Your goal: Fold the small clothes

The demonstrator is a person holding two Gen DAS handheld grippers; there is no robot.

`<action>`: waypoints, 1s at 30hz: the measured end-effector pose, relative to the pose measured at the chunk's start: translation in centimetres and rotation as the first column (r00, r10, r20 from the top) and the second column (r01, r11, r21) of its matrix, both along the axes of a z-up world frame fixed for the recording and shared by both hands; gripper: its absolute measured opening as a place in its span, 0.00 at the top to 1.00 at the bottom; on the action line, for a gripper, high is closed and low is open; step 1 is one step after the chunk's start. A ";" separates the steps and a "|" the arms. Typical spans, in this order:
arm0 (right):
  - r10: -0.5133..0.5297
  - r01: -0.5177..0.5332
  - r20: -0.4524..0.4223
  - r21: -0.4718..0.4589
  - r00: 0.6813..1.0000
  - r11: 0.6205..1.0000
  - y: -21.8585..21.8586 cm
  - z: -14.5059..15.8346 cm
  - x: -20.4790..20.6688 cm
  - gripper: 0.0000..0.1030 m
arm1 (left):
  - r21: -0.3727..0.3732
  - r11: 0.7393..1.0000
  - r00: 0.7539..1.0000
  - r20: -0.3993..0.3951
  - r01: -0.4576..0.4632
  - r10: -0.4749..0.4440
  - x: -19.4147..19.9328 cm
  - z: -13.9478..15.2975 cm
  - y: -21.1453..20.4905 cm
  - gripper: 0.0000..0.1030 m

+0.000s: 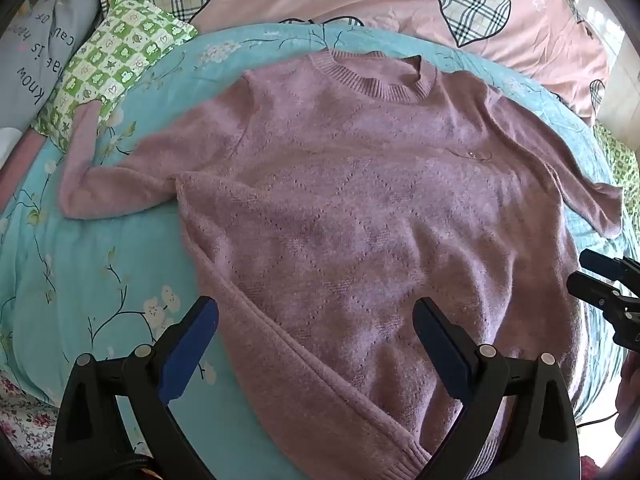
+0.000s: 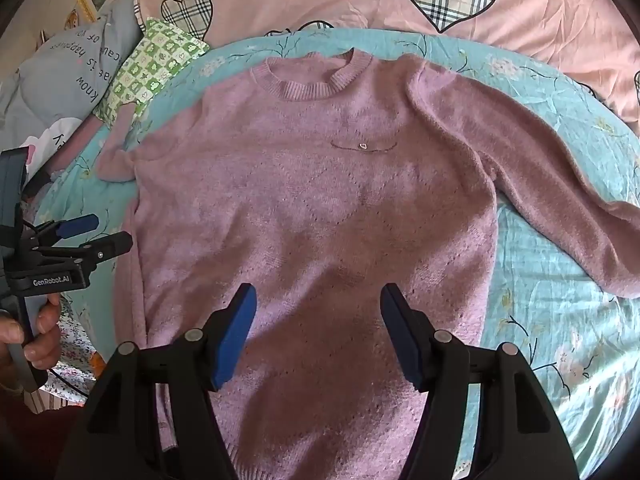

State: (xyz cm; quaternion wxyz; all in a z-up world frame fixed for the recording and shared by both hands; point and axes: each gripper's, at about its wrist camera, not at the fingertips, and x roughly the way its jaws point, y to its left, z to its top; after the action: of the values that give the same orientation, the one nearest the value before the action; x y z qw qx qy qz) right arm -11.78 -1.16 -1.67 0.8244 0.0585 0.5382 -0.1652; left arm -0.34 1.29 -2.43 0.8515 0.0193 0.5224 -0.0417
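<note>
The pink sweater (image 1: 360, 208) lies flat and spread out on the blue blanket (image 1: 120, 264), not folded at all yet, and the left gripper (image 1: 316, 344) and right gripper (image 2: 318, 332) hang above it, both wide apart and holding nothing.

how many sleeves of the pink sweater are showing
2. One sleeve stretches out from the sweater toward the right edge of the right wrist view; the other sleeve is bent by the green checked pillow on the left.

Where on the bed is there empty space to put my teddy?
Bare teal sheet lies beside the sweater under its long sleeve, and below the other sleeve. By the green pillow it's crowded.
</note>
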 end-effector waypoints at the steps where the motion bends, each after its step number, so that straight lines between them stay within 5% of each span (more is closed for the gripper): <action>1: 0.001 -0.001 -0.001 -0.001 1.000 1.000 0.0 0.0 0.0 0.37 | 0.000 1.000 1.000 -0.001 0.000 0.000 0.0 -0.1 0.0 0.05; 30: -0.019 0.022 -0.063 0.038 0.998 0.999 -0.3 -1.5 0.3 0.36 | -0.012 1.000 0.999 -0.023 0.023 -0.023 -0.1 -0.7 -0.1 0.05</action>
State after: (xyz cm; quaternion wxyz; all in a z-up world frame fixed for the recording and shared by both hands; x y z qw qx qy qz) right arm -11.46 -1.42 -3.13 0.8042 0.0747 0.5661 -0.1650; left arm -0.42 1.20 -3.12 0.8449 0.0198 0.5318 -0.0548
